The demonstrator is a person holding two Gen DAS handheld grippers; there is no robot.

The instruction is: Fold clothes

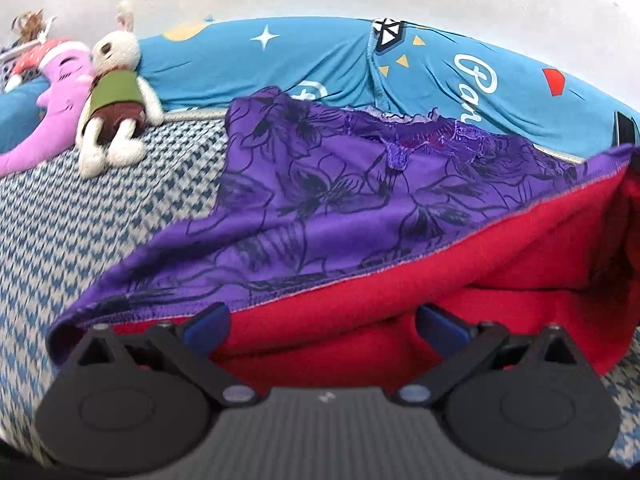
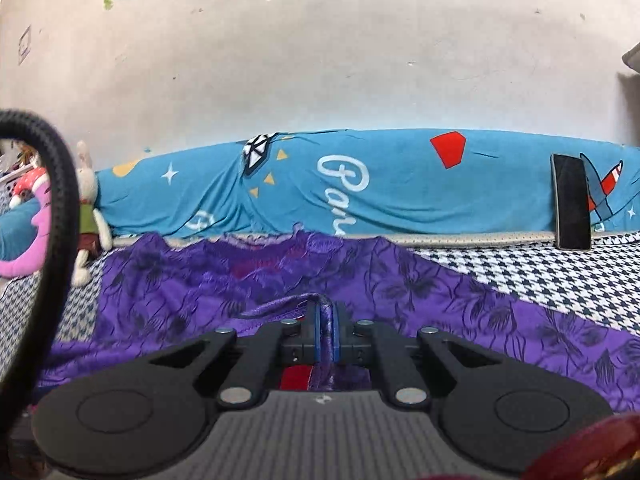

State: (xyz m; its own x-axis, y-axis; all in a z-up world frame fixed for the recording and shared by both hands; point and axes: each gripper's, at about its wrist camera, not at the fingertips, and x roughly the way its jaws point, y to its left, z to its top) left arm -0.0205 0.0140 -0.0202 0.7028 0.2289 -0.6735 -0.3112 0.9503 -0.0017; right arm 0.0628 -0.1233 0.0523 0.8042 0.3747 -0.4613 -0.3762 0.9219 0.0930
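The purple floral garment (image 1: 320,200) lies spread on the houndstooth bedcover (image 1: 100,220), its lace-trimmed far edge nearly at the blue printed sheet (image 1: 320,64) that runs along the wall. Its red lining (image 1: 440,288) shows where the near part is turned up and lifted at the garment's right corner. How far the cloth runs under the tool bodies is hidden, and the lace detail is blurred.

The left gripper (image 1: 322,322) sits low at the garment's near hem, fingers spread wide apart over the red lining, holding nothing. The right gripper (image 2: 326,332) is clamped tight on a bunched fold of the purple garment (image 2: 280,280), pointing level toward the wall; a strip of red shows just behind its pads.

Left of the garment a white rabbit toy (image 1: 114,92) leans beside a pink plush (image 1: 60,112). Right of the garment, a dark phone (image 2: 572,200) stands against the blue sheet. A black cable (image 2: 60,200) loops across the right view's left edge, covering part of the toys.
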